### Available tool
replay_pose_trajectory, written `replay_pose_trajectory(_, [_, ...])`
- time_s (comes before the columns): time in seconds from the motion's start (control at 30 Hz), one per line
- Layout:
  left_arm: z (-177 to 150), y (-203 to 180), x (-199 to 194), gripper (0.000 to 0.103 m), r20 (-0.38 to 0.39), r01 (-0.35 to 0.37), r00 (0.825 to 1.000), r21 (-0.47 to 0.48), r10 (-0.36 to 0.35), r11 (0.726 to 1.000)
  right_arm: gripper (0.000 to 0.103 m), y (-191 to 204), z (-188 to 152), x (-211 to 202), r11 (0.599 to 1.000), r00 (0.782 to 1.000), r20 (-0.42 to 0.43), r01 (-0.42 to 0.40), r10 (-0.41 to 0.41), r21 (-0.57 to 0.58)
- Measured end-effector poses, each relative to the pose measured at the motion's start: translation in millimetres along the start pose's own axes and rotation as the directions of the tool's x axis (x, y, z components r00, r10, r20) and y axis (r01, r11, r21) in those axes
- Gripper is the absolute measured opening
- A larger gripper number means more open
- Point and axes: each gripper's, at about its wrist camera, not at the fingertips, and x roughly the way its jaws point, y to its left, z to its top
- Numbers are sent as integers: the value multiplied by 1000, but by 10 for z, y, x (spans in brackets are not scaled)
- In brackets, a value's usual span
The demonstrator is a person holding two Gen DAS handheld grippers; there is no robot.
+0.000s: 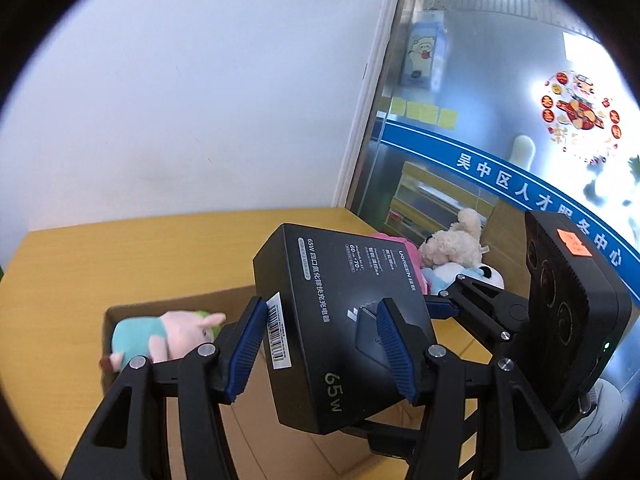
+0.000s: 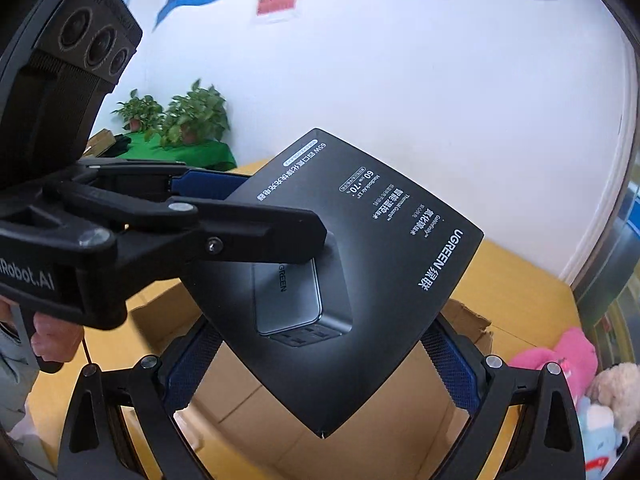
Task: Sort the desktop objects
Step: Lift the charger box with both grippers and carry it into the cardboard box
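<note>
Your left claw (image 1: 324,344) pinches the black UGREEN charger box (image 1: 344,320) between its blue pads, and your right claw (image 2: 320,372) clamps the same box (image 2: 360,264) from the other side. The box hangs tilted above an open cardboard box (image 1: 120,316), where a pig plush (image 1: 160,336) lies left of the left claw. More plush toys (image 1: 456,252) sit beyond it on the yellow surface (image 1: 140,256).

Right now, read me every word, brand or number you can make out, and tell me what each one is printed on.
"UGREEN 绿联", "65W", "60", "70": black cardboard charger box.
"UGREEN": grey charger pictured on that box.
"Robot.AI", partly cut off: black left gripper body.
"吴中区人才服务中心": blue band on the glass wall.
Barcode digits on the white sticker, the orange tag and the box's fine print: too small to read.
</note>
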Motion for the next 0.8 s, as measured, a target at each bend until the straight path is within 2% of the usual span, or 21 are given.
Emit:
replay_pose_trajectory(0.17, [172, 370, 629, 56, -59, 23, 998, -81, -28, 996, 98, -477, 120, 656, 1000, 998, -67, -18, 18, 4])
replay_pose_trajectory(0.27, [154, 588, 1045, 56, -113, 15, 993, -134, -31, 991, 98, -726, 159, 1142, 998, 990, -125, -58, 62, 34])
replay_pose_trajectory(0.4, [24, 845, 1530, 56, -189, -7, 981, -224, -37, 975, 98, -1001, 3, 1711, 991, 971, -205, -109, 123, 80])
replay_pose_trajectory(0.53, [-195, 959, 2034, 56, -287, -58, 958, -277, -25, 959, 98, -1237, -253, 2192, 979, 942, -287, -135, 176, 155])
replay_pose_trajectory(0.67, [-447, 1039, 2405, 54, -379, -115, 925, -327, -19, 938, 98, -1400, -510, 2578, 963, 905, -367, -132, 213, 235])
replay_pose_trajectory(0.73, [-531, 1045, 2505, 47, -427, -149, 904, -327, -5, 933, 98, -1432, -585, 2662, 962, 896, -388, -123, 214, 245])
replay_pose_trajectory(0.8, [-583, 1012, 2546, 42, -470, -179, 883, -307, 14, 935, 98, -1476, -612, 2687, 960, 898, -386, -115, 210, 254])
